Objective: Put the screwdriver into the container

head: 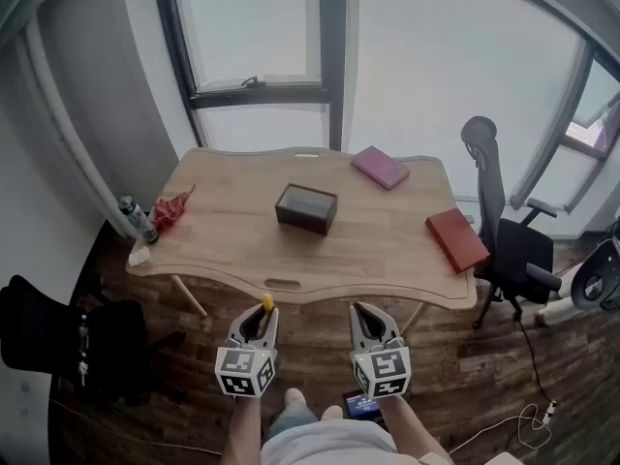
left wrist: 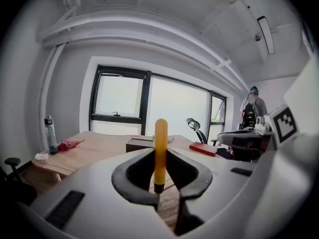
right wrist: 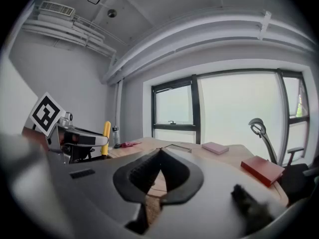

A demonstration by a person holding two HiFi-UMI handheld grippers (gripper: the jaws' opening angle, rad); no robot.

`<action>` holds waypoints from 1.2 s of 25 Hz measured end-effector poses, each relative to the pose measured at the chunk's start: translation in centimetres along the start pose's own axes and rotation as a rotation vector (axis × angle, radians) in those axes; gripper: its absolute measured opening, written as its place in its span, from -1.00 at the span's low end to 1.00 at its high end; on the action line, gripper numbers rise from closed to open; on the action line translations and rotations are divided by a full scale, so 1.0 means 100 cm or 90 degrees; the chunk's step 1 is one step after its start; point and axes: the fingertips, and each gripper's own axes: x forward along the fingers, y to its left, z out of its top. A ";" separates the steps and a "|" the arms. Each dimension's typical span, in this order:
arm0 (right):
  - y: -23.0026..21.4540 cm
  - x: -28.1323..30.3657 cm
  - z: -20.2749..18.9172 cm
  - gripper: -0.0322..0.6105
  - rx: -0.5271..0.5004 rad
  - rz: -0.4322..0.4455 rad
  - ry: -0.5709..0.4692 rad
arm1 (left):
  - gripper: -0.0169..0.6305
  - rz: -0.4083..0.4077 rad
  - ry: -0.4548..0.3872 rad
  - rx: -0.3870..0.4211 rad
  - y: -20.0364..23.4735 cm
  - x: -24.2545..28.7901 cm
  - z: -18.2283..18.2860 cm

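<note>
the left gripper (head: 262,318) clamps the screwdriver (left wrist: 160,148) by its yellow handle. its long axis stands close to upright, rounded handle end up, metal shaft pointing down below the jaws. it hangs short of the table's (head: 242,255) near edge, well apart from the dark container (head: 306,208) at mid-table. the right gripper (head: 369,316) sits beside it, jaws pressed together on nothing.

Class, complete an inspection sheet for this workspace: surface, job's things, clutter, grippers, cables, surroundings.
Surface: wooden table, mostly bare.
Job's things: yellow-handled screwdriver upright in the left gripper; dark container at the table's centre.
Clutter: pink book, red book, bottle, red cloth near the table's edges.
Grippers: left gripper shut on screwdriver; right gripper shut, empty.
Cables: white cable on the floor.
Surroundings: office chair, windows.
</note>
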 end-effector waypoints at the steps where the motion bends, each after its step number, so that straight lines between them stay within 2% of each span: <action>1: 0.000 -0.001 -0.001 -0.80 0.001 0.000 0.001 | -0.71 0.003 0.002 0.005 0.000 -0.001 -0.001; 16: -0.005 -0.003 0.003 -0.80 0.020 0.003 -0.014 | -0.71 0.024 0.003 0.013 0.005 -0.003 0.003; 22: -0.013 0.008 0.000 -0.79 0.038 0.005 -0.020 | -0.71 0.028 0.005 -0.047 0.020 0.004 -0.001; 30: -0.032 0.063 0.000 -0.80 0.038 0.001 -0.014 | -0.71 0.021 -0.006 -0.007 0.038 0.063 0.010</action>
